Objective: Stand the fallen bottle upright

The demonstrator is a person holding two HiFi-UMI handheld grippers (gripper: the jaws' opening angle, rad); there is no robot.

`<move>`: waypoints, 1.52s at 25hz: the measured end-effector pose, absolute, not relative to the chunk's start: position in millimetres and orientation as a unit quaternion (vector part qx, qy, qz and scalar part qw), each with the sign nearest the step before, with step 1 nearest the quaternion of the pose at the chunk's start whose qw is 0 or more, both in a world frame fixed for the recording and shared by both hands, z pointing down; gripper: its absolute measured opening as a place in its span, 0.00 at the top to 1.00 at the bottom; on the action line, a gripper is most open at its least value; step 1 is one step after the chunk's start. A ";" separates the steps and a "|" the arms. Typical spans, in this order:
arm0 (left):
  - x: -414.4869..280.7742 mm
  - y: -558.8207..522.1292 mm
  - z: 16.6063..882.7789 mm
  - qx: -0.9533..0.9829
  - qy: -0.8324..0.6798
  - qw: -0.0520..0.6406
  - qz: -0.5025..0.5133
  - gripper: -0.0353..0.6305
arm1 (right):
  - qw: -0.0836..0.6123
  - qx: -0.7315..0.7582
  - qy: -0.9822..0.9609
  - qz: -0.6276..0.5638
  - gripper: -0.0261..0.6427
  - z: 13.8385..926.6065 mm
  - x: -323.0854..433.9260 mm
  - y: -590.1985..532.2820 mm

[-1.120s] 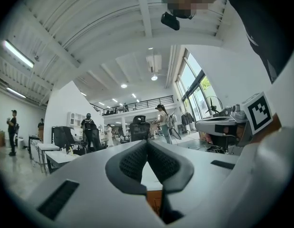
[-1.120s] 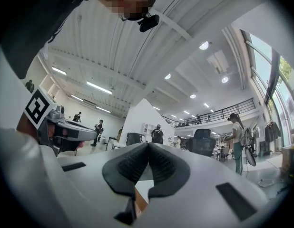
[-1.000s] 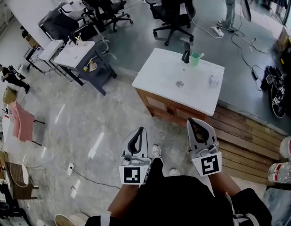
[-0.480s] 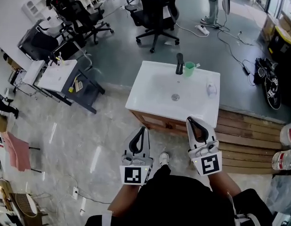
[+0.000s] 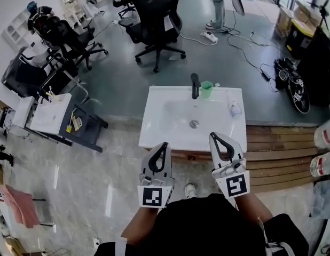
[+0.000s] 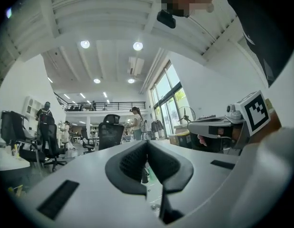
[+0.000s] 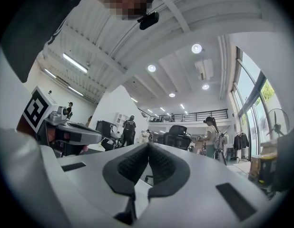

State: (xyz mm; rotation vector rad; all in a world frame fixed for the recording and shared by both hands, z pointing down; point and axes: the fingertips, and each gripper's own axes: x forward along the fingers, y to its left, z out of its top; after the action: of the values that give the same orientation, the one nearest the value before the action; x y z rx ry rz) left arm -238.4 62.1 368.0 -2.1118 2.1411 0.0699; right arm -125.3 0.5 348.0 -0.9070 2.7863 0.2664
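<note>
A small clear bottle (image 5: 235, 109) lies on its side at the right of the white sink counter (image 5: 154, 127). A black faucet (image 5: 195, 85) and a green cup (image 5: 206, 89) stand at the counter's back edge. My left gripper (image 5: 164, 145) is shut and empty, held just short of the counter's front edge. My right gripper (image 5: 214, 137) is shut and empty too, its tip over the front edge, well short of the bottle. In the left gripper view the closed jaws (image 6: 147, 144) hide most of the sink. The right gripper view shows its closed jaws (image 7: 148, 147) pointing into the room.
The sink cabinet stands on a wooden plank platform (image 5: 277, 143). A black office chair (image 5: 154, 15) and cables lie beyond it, with a person (image 5: 218, 4) at the back. A low side table (image 5: 47, 113) is at the left. Large water bottles (image 5: 322, 164) sit at the right edge.
The person has walked up to the sink: the counter has come from farther ahead to just beyond both gripper tips. Both grippers stayed shut and side by side.
</note>
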 end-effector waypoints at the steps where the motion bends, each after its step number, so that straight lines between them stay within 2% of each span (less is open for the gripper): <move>1: -239.1 56.6 369.6 -0.707 0.704 0.066 0.023 0.92 | 0.099 -0.313 0.940 0.091 0.94 349.3 -124.7 -2.6; 6: -242.1 31.0 381.5 -0.736 0.673 0.071 -0.024 0.92 | 0.088 -0.329 0.935 0.102 0.94 357.8 -125.4 -19.7; 11: -235.0 1.3 384.6 -0.750 0.659 0.049 0.023 0.92 | 0.077 -0.351 0.928 0.098 0.94 363.8 -116.7 -46.7; 16: -238.6 -35.4 398.9 -0.754 0.654 0.044 -0.025 0.92 | 0.072 -0.364 0.924 0.096 0.94 370.8 -110.6 -83.6; 29: -209.8 -176.6 415.8 -0.768 0.639 0.041 -0.036 0.92 | 0.060 -0.370 0.921 0.102 0.94 390.6 -86.9 -222.6; 35: -206.4 -226.1 425.1 -0.759 0.648 0.032 -0.051 0.92 | 0.039 -0.354 0.929 0.097 0.94 410.3 -84.1 -272.6; 38: -204.4 -242.6 428.6 -0.755 0.652 0.026 -0.057 0.92 | -0.018 -0.332 0.935 0.123 0.94 424.9 -83.9 -290.8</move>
State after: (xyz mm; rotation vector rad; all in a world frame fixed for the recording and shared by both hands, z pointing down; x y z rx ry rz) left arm -204.4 -242.6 428.6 -2.3339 2.0152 -0.1769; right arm -83.9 -290.8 424.9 -1.0536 2.9716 0.3901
